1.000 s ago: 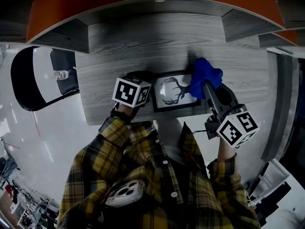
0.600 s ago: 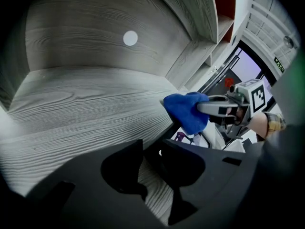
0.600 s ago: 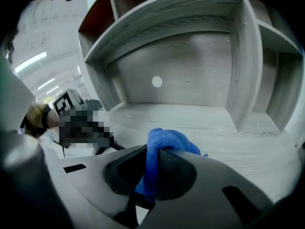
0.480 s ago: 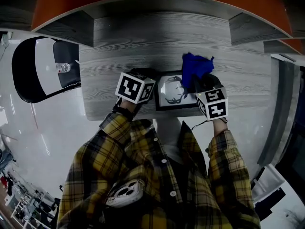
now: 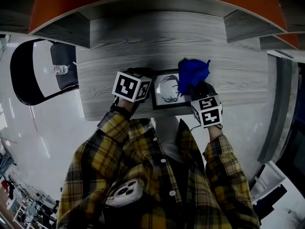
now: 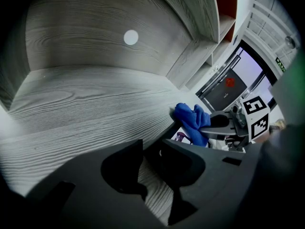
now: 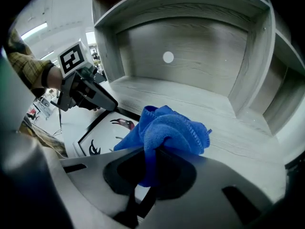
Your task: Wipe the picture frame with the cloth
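Wiping seemingly under way: right hand-held gripper (image 7: pixel 151 171), clamped on a bunched blue cloth (image 5: pixel 193 74), covers the right side of the picture frame (image 5: pixel 167 90) on the grey table (image 5: pixel 143 37), left hand-held gripper (image 6: pixel 151 151) pinching its left edge, remaining glass likely undone.

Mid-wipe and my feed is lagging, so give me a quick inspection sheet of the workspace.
Surface: grey wood-grain desk under a shelf unit.
Job's things: picture frame lies flat on the desk; blue cloth at its right end.
Clutter: nothing seen.
Grippers: left hand-held gripper appears closed on the frame's left edge; right hand-held gripper shut on the cloth.
Cables: thin cable trailing by the right gripper.
Surroundings: black-and-white chair at left; glossy white floor.
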`<state>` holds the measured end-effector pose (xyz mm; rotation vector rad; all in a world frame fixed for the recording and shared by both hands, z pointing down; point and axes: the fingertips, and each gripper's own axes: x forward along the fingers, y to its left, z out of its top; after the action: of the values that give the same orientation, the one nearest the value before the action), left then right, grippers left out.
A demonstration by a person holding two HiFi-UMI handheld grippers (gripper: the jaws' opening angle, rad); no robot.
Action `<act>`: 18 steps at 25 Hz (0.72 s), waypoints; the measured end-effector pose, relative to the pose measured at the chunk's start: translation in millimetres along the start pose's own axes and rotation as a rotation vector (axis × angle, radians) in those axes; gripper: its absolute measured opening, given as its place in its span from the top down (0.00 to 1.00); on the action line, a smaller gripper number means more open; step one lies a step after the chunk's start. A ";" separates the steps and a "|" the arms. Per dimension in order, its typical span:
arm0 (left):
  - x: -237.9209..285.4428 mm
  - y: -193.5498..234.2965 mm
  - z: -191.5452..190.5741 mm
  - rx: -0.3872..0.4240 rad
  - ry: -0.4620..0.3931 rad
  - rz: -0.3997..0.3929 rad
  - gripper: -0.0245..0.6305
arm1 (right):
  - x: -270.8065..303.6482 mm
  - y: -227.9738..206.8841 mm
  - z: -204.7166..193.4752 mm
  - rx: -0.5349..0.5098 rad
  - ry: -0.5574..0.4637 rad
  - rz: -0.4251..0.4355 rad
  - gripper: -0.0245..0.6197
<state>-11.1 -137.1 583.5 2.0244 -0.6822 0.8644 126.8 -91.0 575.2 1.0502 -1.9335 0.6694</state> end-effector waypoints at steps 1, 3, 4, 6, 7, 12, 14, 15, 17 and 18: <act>-0.1 0.1 0.0 -0.001 0.001 0.000 0.78 | -1.6 1.4 -2.9 0.010 0.005 0.008 0.89; -0.2 0.2 0.2 -0.002 0.001 0.000 0.78 | -5.4 4.6 -8.9 0.034 0.016 0.024 0.89; -0.3 0.5 0.4 -0.001 0.001 0.000 0.78 | -7.5 6.6 -12.3 0.041 0.024 0.030 0.89; -0.6 1.1 0.4 -0.002 0.001 -0.001 0.78 | -12.3 11.5 -20.3 0.047 0.042 0.040 0.89; -0.7 1.0 0.1 -0.002 0.001 -0.002 0.78 | -14.9 14.1 -24.9 0.049 0.051 0.044 0.89; 0.4 0.4 0.2 -0.001 0.004 -0.004 0.78 | -26.9 20.8 -42.3 0.074 0.071 0.048 0.89; 0.9 0.2 -0.2 -0.002 0.007 -0.004 0.78 | -32.0 22.1 -48.1 0.092 0.091 0.056 0.89; 1.3 0.0 0.0 -0.003 0.008 -0.005 0.78 | -34.7 22.7 -51.6 0.097 0.107 0.062 0.89; 1.9 0.0 1.0 -0.001 0.011 -0.005 0.78 | -39.7 24.8 -59.9 0.100 0.141 0.078 0.89; 1.8 0.2 1.3 0.000 0.011 -0.006 0.78 | -42.0 26.6 -63.9 0.105 0.155 0.089 0.89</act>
<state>-9.7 -138.6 584.4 2.0194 -0.6698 0.8721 143.3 -11.8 571.3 0.9507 -1.8356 0.8841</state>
